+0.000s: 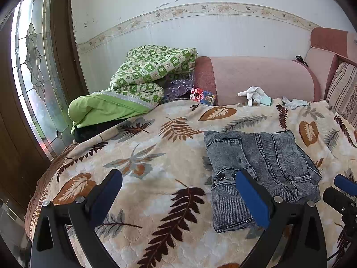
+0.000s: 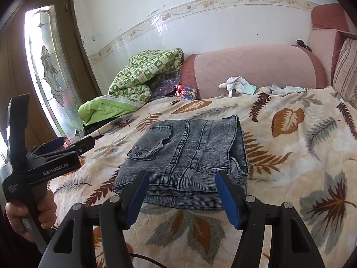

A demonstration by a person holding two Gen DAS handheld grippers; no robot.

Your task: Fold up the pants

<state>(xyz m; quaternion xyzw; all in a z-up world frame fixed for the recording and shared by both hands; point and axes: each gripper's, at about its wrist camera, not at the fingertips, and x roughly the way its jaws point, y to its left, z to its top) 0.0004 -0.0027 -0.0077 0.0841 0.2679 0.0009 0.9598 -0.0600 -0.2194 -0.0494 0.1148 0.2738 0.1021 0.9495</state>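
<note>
Plainly, the bed, under its leaf-print blanket [image 2: 290,156], carries everything here, and the pants [image 2: 189,154] already lie on it as a compact grey denim bundle, so I judge the folding nearly finished and the step in hand a last tidy or a letting-go. The bundle sits just ahead of the right claw [image 2: 181,197], whose blue pads stand apart and grip nothing; its near edge lies between and just beyond the fingertips. To the left claw [image 1: 178,198] the bundle lies ahead and to the right, the right finger overlapping its near corner in that view; this claw is also spread and empty. If any smoothing is wanted, press flat along the near layered edge without pinching, since a pinch could lift the top layer and undo the fold. The button flap [image 2: 142,151] looks slightly raised.
</note>
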